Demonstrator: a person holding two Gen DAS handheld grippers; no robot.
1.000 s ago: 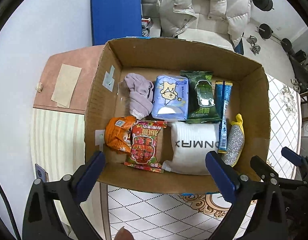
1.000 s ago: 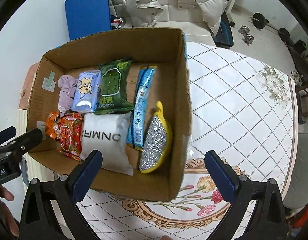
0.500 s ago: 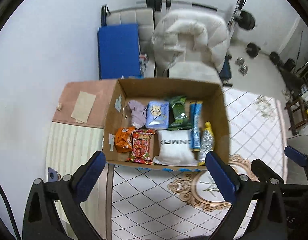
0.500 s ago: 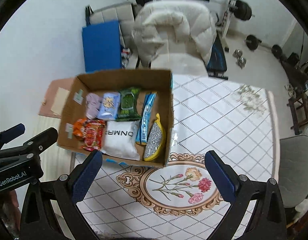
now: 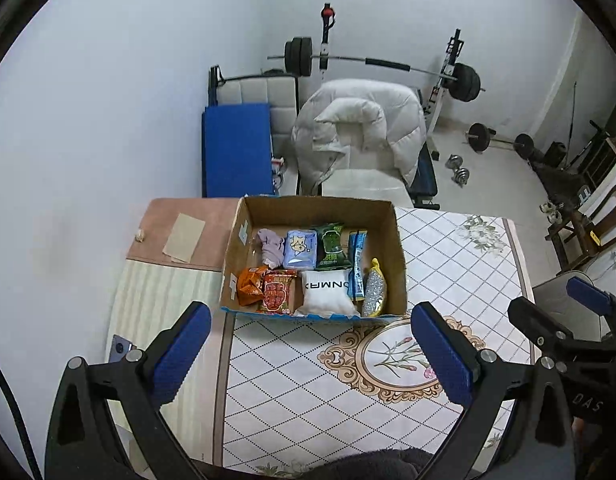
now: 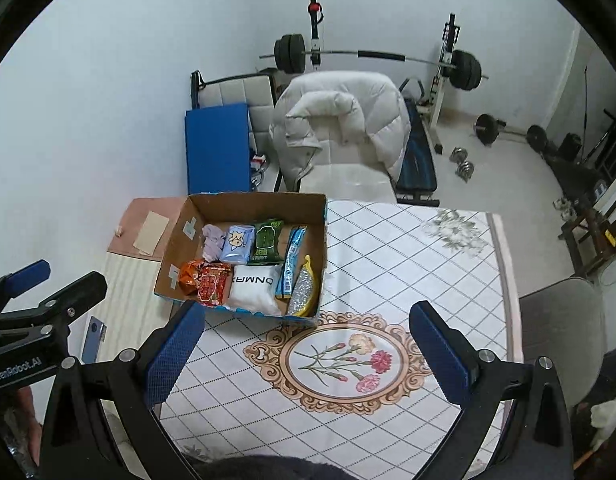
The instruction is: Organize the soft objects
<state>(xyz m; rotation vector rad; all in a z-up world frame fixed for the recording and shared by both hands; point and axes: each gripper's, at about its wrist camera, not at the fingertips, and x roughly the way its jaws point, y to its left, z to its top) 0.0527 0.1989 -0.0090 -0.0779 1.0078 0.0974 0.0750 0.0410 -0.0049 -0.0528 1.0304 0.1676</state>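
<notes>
An open cardboard box [image 5: 399, 256] [image 6: 323, 240] sits at the table's far left. It holds several soft items: a white pillow pack [image 5: 327, 292] [image 6: 252, 286], a lilac cloth [image 5: 270, 246], a blue tissue pack [image 5: 300, 248], a green packet [image 5: 330, 246], red and orange snack bags [image 5: 276, 292], a blue tube pack and a silver-yellow scrubber [image 5: 375, 290] [image 6: 304, 290]. My left gripper [image 5: 308, 350] is open and empty, well back from the box. My right gripper [image 6: 304, 350] is open and empty, high above the table.
The table wears a diamond-pattern cloth with a floral medallion [image 6: 339, 360]. A pink mat with a tan paper [image 5: 186, 236] and a phone [image 6: 92, 338] lie left of the box. A chair with a white down jacket [image 5: 359, 132] and weights stand behind.
Both grippers have pulled up and back from the box, so it looks much smaller now. The items in the box have not moved.
</notes>
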